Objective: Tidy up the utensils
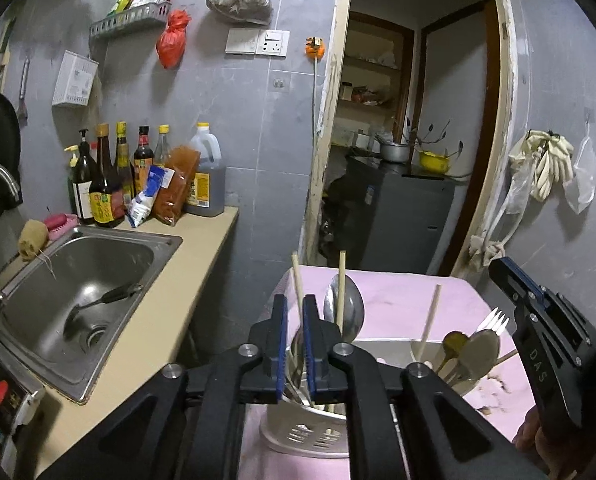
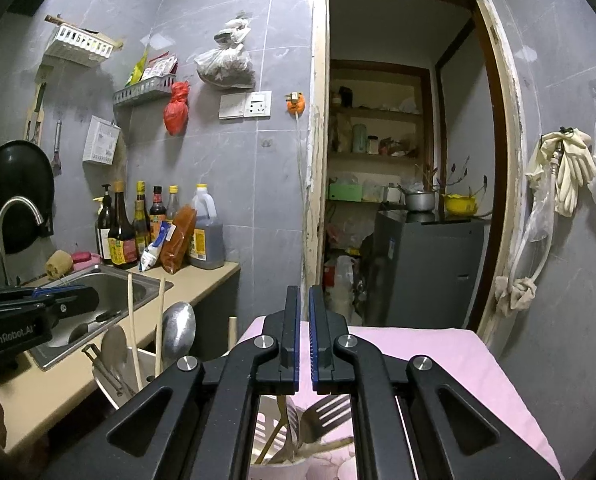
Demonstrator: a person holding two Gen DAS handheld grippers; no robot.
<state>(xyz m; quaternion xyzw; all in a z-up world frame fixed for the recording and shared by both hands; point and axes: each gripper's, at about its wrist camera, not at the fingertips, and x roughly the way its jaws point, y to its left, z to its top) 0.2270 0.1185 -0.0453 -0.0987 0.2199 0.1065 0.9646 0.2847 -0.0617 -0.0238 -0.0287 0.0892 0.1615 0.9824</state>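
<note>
A white perforated utensil holder [image 1: 309, 436] stands on a pink-covered table [image 1: 409, 292]. It holds wooden chopsticks [image 1: 296, 276], a large steel spoon [image 1: 351, 300], smaller spoons [image 1: 483, 348] and a white fork [image 1: 495, 318]. My left gripper [image 1: 294, 300] hovers over the holder's left compartment. Its pads stand slightly apart, and one chopstick shows in the gap without being pressed. My right gripper [image 2: 303, 290] is shut on nothing above the holder's right side, where a fork [image 2: 329, 408] shows under it. In the right wrist view the left gripper [image 2: 94, 300] sits just left of the chopsticks [image 2: 132, 320].
A steel sink [image 1: 138, 236] with a dark-handled utensil [image 1: 102, 300] lies left in a beige counter [image 1: 186, 280]. Sauce bottles [image 1: 106, 184] crowd the counter's back. An open doorway with a grey fridge [image 1: 409, 216] is beyond the table. A person's hand [image 1: 531, 432] holds the right gripper.
</note>
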